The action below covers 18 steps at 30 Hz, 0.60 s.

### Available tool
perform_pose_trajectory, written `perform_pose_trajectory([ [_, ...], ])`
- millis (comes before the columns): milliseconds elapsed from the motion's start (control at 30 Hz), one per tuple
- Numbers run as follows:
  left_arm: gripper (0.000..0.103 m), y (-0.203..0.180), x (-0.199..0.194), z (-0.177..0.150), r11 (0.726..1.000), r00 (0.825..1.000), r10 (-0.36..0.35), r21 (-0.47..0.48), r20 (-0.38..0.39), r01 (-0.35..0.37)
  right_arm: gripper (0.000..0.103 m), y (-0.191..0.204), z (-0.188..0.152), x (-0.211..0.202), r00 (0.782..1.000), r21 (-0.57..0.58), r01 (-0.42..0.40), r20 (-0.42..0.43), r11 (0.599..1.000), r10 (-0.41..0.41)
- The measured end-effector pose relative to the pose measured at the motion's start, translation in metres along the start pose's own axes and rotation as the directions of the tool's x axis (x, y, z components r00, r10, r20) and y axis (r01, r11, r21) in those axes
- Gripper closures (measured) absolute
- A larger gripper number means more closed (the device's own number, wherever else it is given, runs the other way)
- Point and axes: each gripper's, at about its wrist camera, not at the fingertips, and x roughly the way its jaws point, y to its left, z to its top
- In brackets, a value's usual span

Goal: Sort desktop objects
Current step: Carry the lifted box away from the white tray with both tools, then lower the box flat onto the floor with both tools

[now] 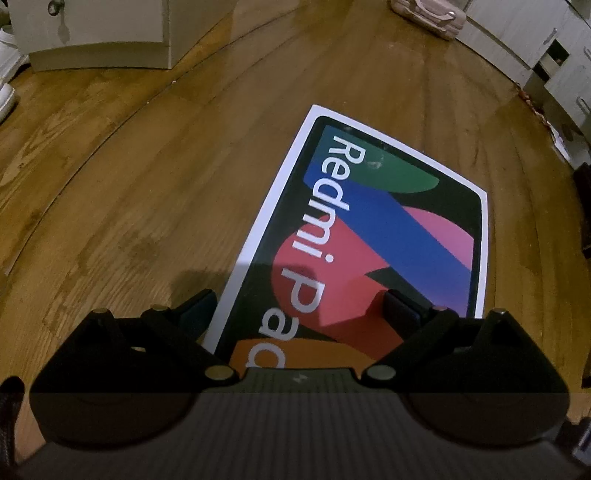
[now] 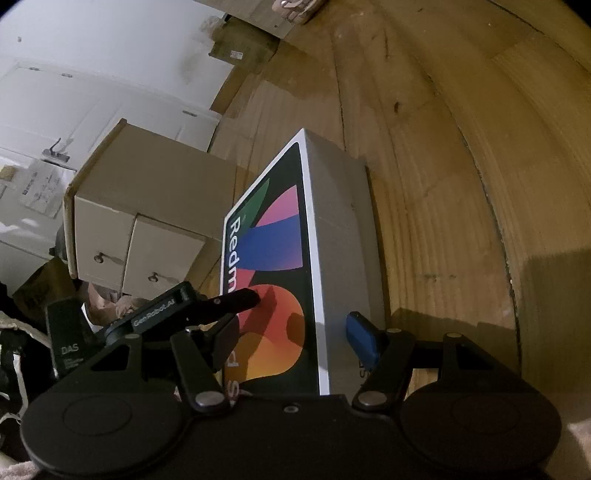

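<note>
A white Redmi Pad box with a colourful printed lid lies on the wooden floor. My left gripper hovers open over its near end, one finger off the left edge and one over the lid. In the right wrist view the same box is seen edge-on between my right gripper's two fingers, the blue pad against its grey side and the black finger over the lid. The left gripper's black finger also reaches onto the lid there.
A white cabinet stands at the back left and more white furniture at the back right. A pink bag lies far back. In the right wrist view a small two-drawer unit stands left of the box.
</note>
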Motion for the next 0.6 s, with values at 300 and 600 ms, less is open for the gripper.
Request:
perform_pose_trajectory([
  [300, 0.005, -0.009, -0.003, -0.001, 0.996, 1.000, 0.015, 0.083, 0.003, -0.015, 0.032, -0.001, 0.002, 0.000, 1.000, 0.019, 0.003, 0.021, 1.000, -0.003],
  [600, 0.005, 0.038, -0.007, -0.025, 0.984, 0.996, -0.076, -0.166, -0.049, 0.067, 0.032, -0.011, -0.004, 0.016, 0.987, -0.044, 0.146, -0.066, 0.988, -0.149],
])
